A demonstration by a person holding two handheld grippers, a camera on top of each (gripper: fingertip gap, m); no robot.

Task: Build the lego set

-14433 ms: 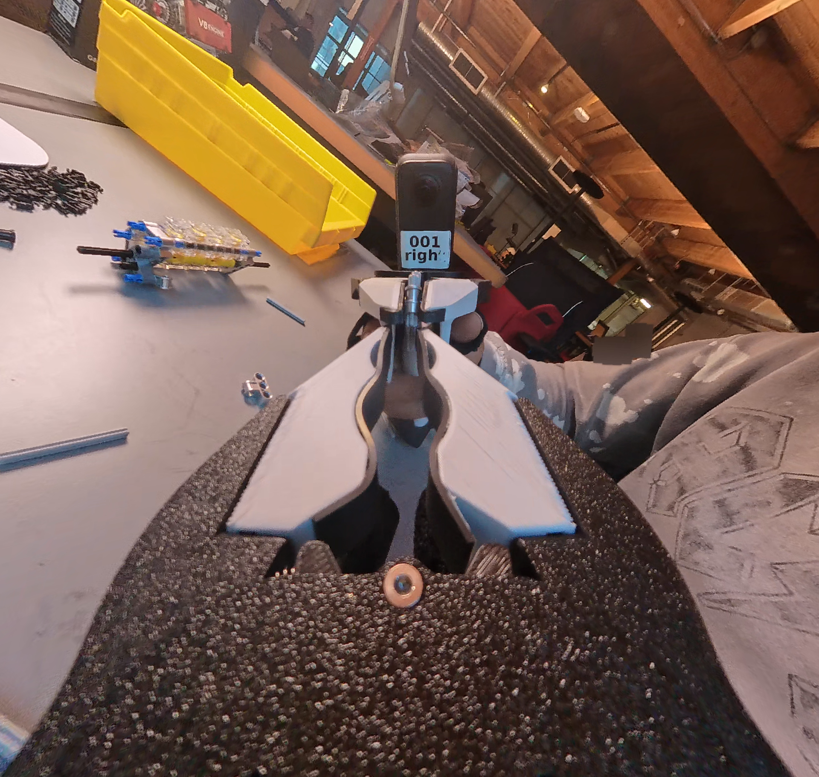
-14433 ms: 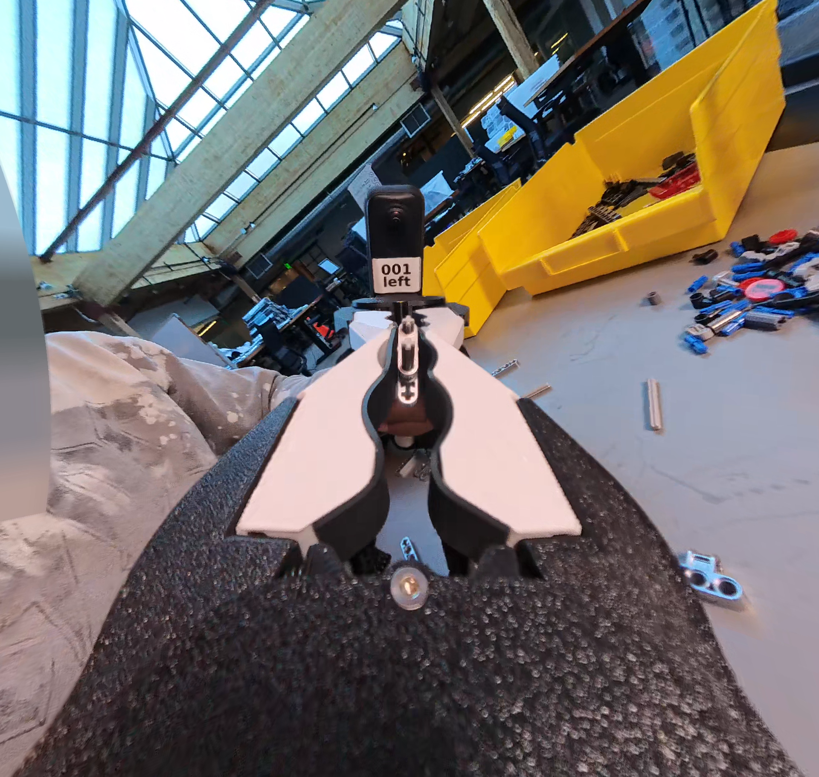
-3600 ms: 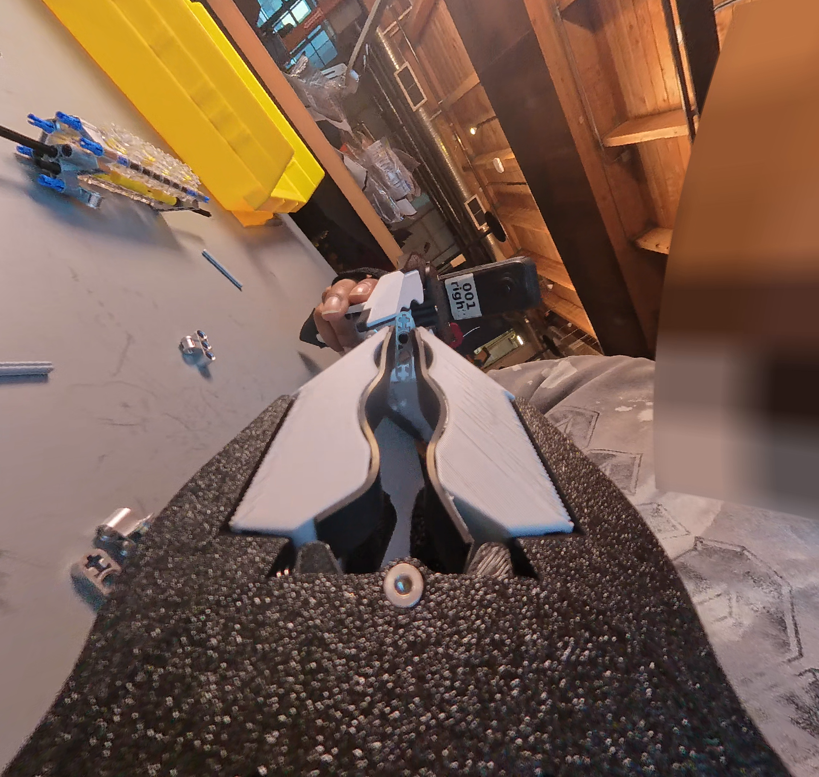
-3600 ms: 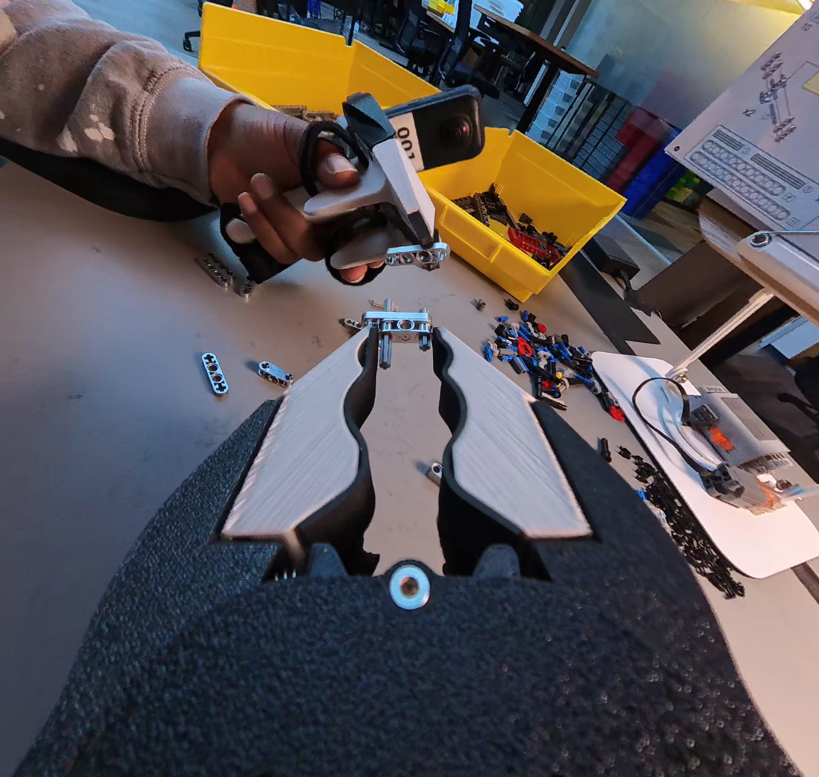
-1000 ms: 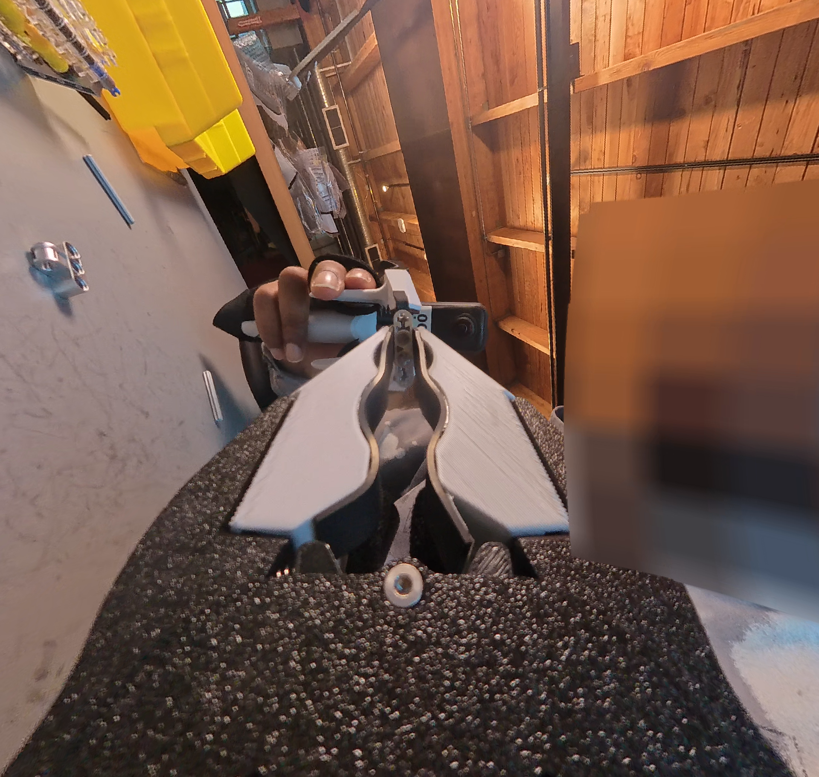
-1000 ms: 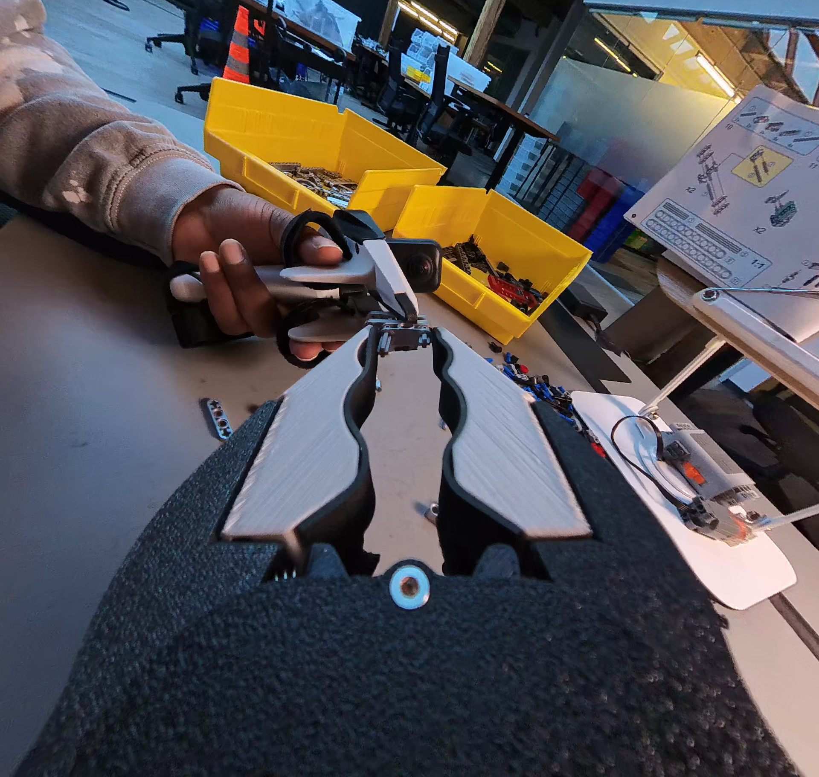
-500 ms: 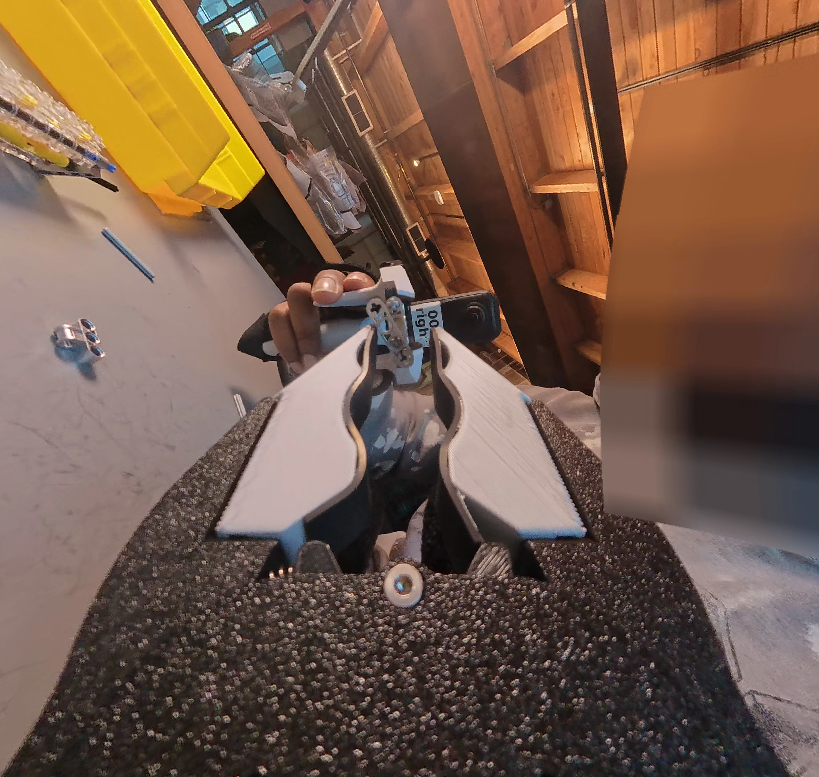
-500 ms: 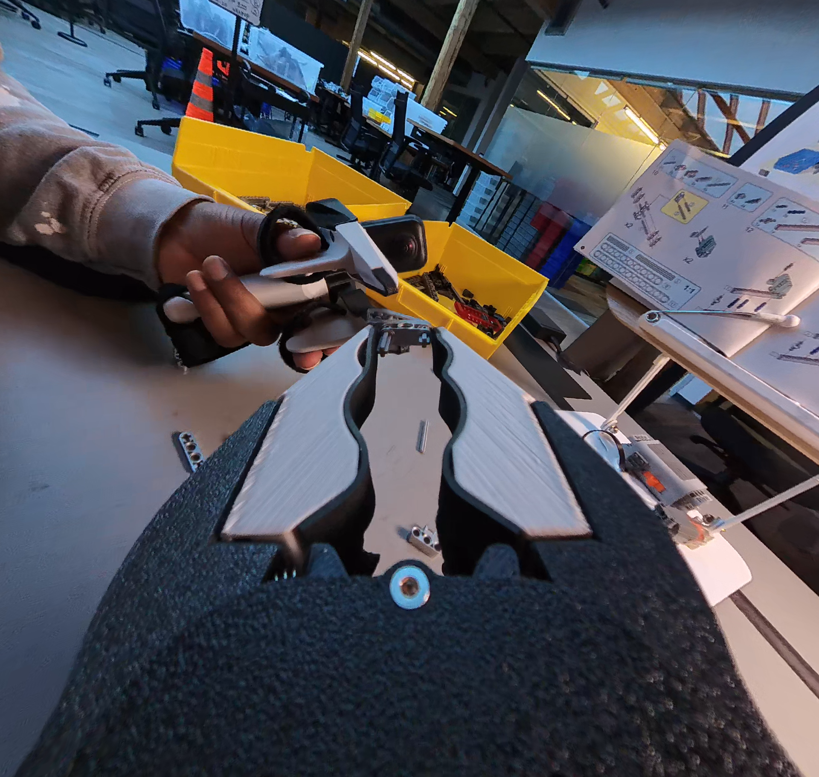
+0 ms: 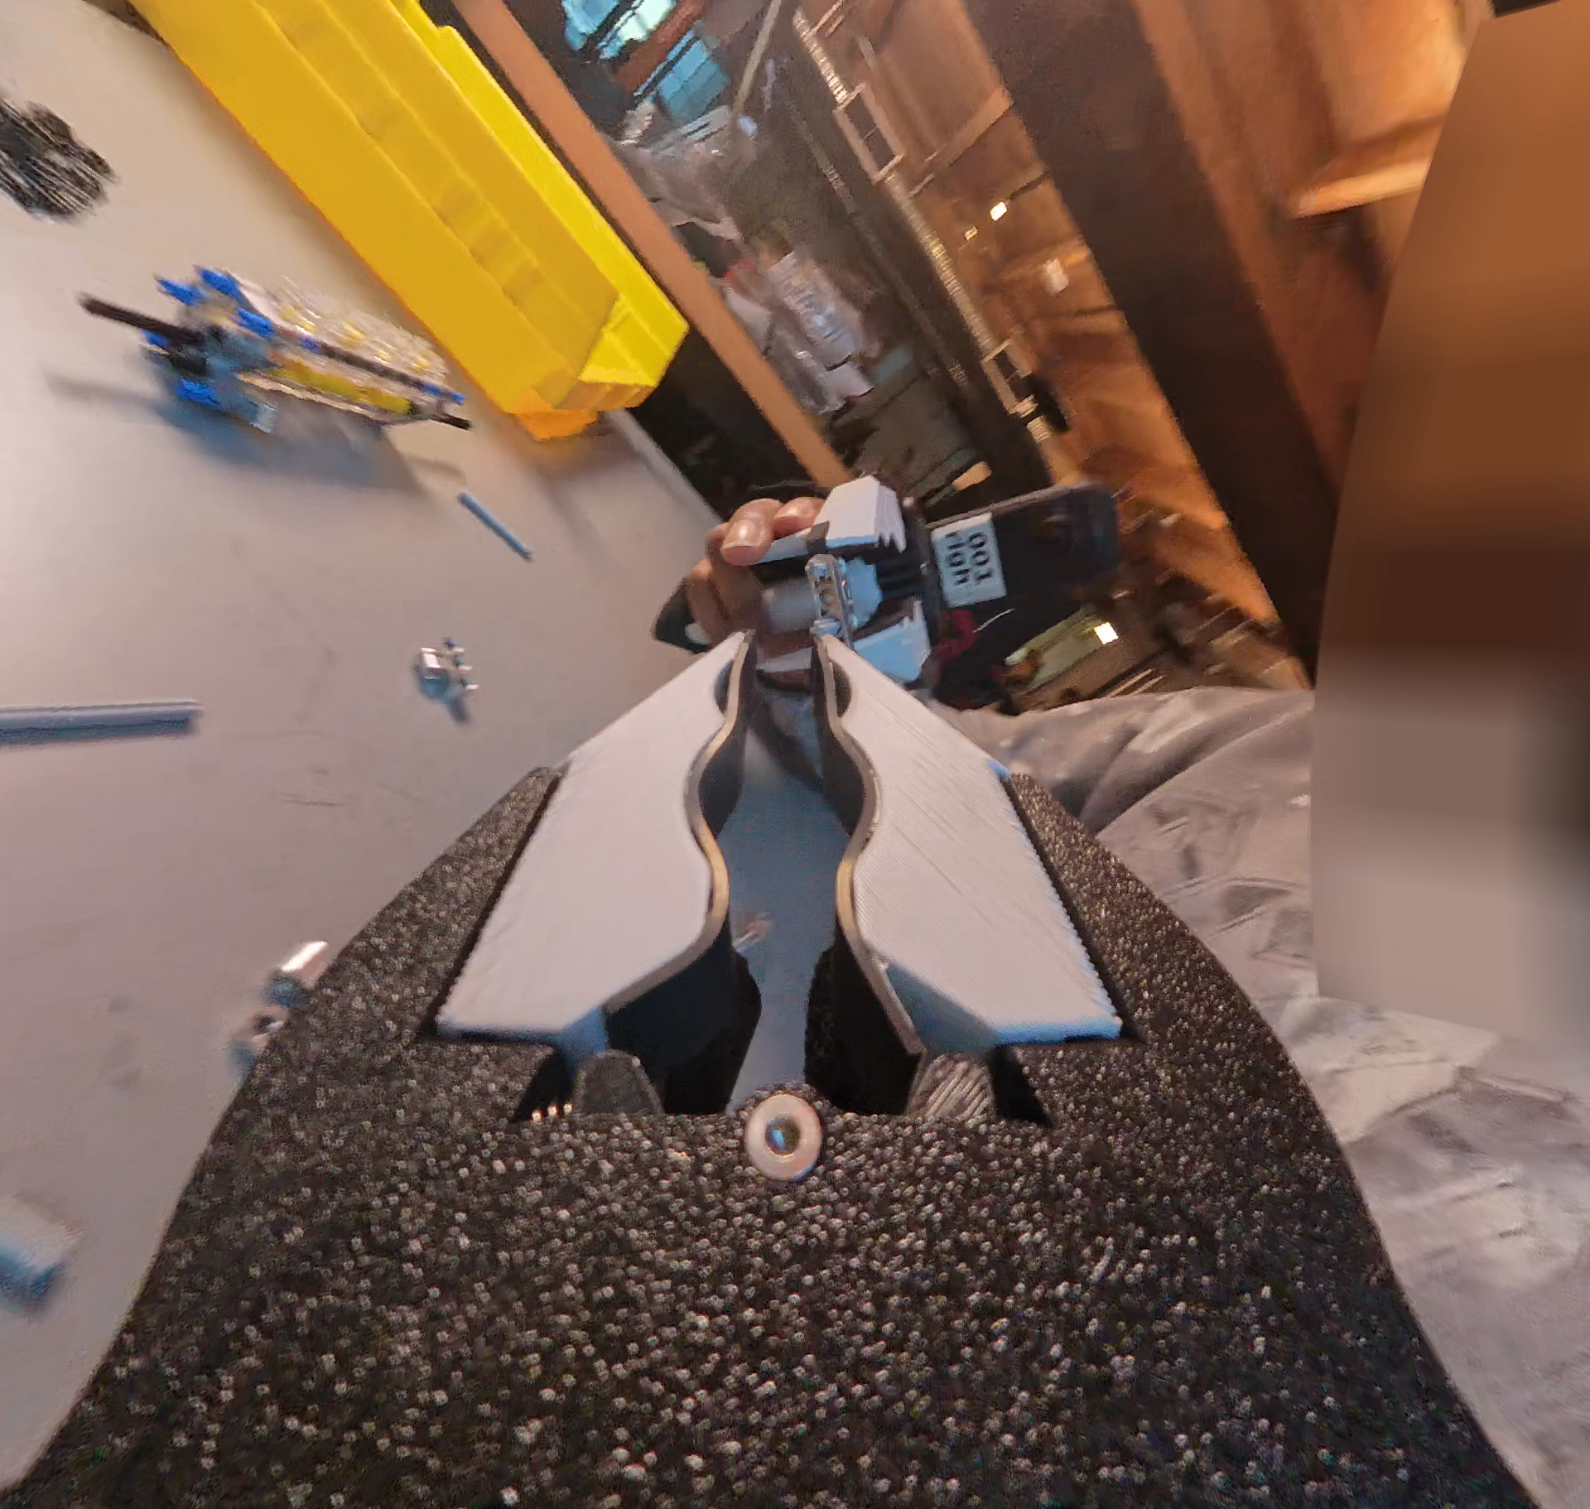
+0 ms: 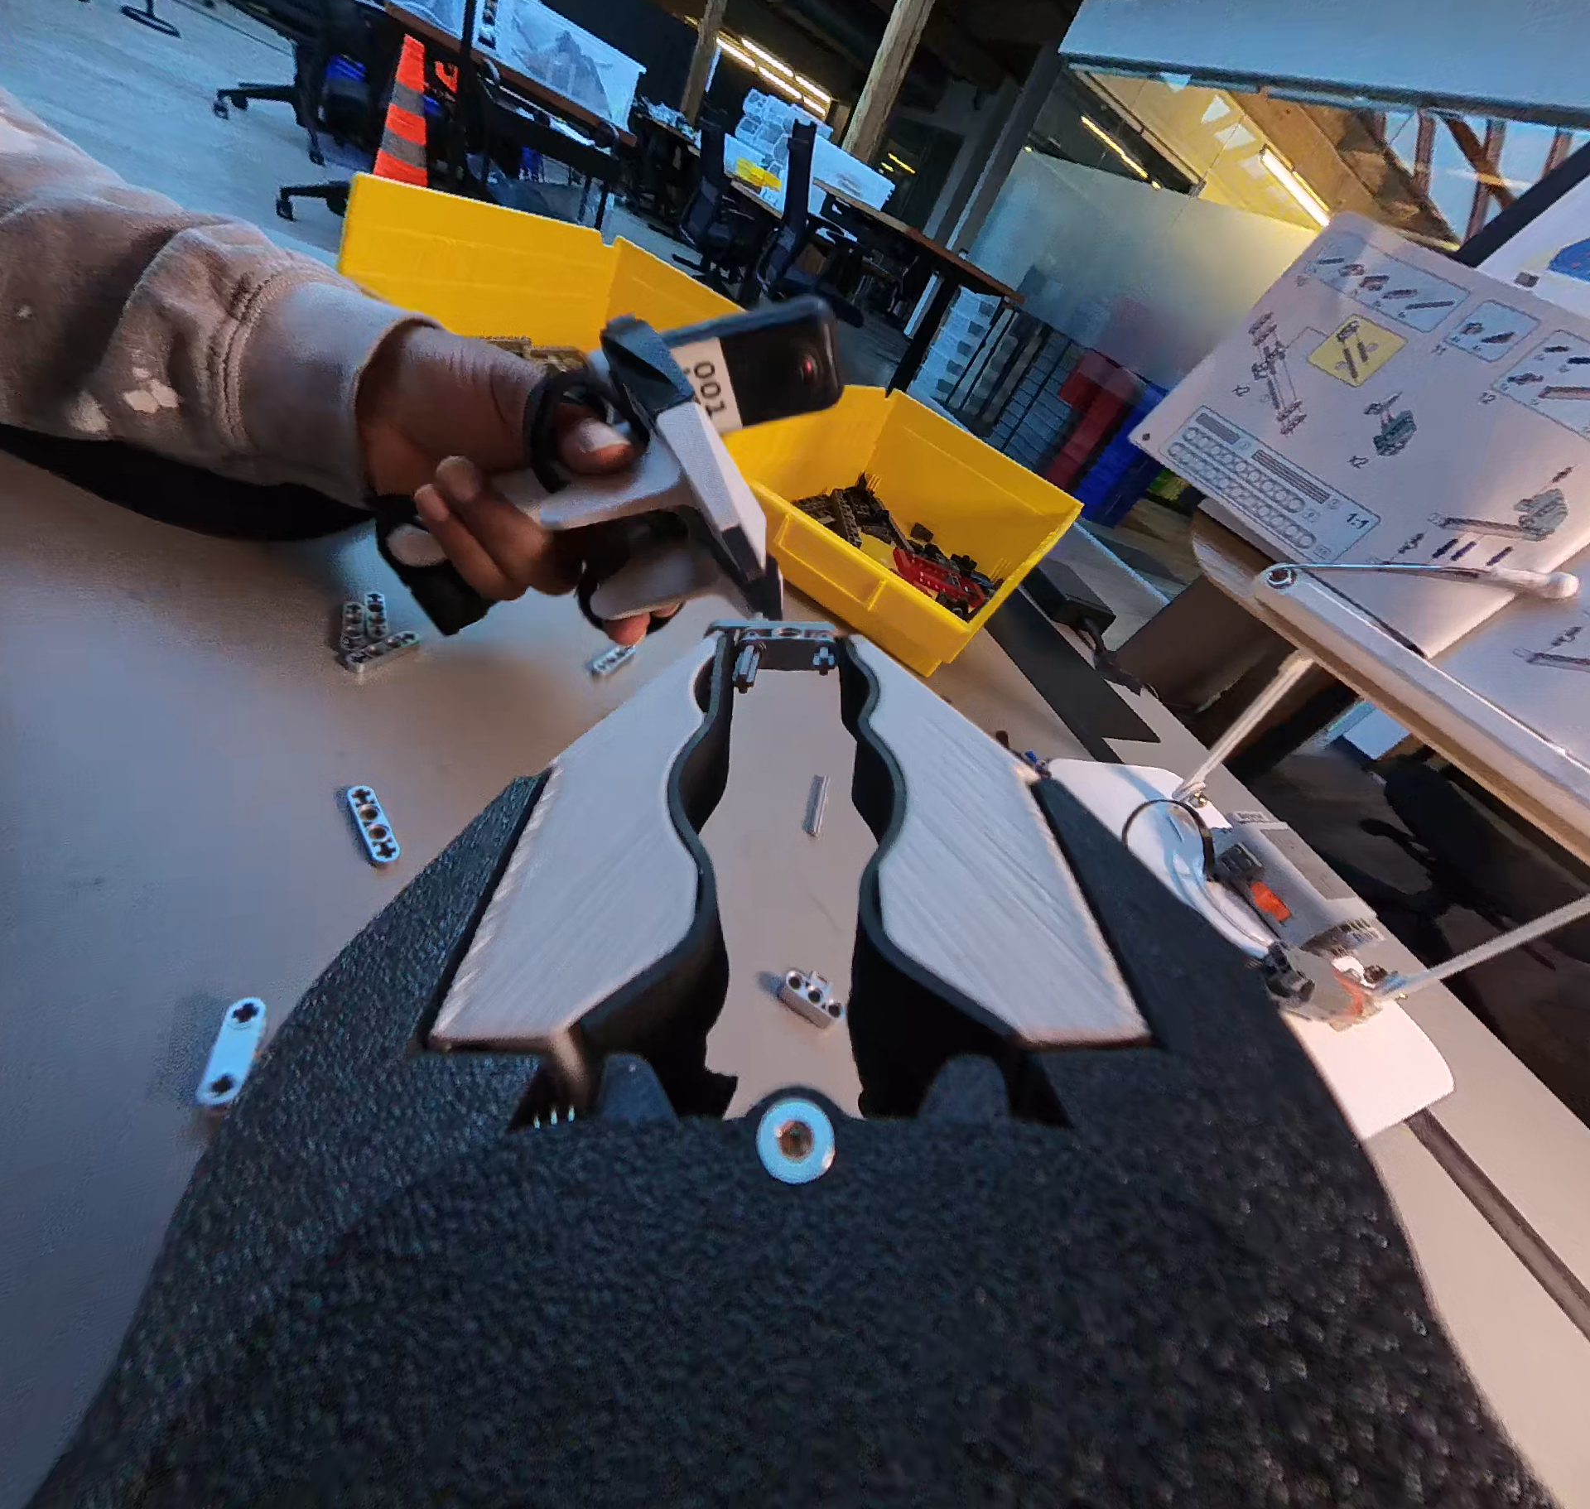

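My right gripper point(image 10: 783, 650) is shut on a small grey beam-and-pin piece point(image 10: 783, 657), held above the grey table point(image 10: 172, 779). My left gripper point(image 9: 783, 646) is open by a narrow gap and empty. Its tips are just short of that piece point(image 9: 824, 599), which sits in the right gripper point(image 9: 847, 573) ahead. In the right wrist view a hand holds the left gripper point(image 10: 766, 599), whose tips point down at the top of the piece.
Yellow bins point(image 10: 903, 469) point(image 9: 413, 177) stand at the table's back. A blue, yellow and clear model point(image 9: 301, 358), loose grey beams point(image 10: 372, 822), a connector point(image 10: 809, 994) and an axle point(image 10: 816, 805) lie about. A white tray with a motor point(image 10: 1247, 865) and an instruction sheet point(image 10: 1377, 401) are at right. Left and right tips are no more than a few centimetres apart.
A second ago my left gripper was shut on a thin grey beam at the right gripper's piece. It has let go and opened, and the beam stays on that piece. Both views have swung.
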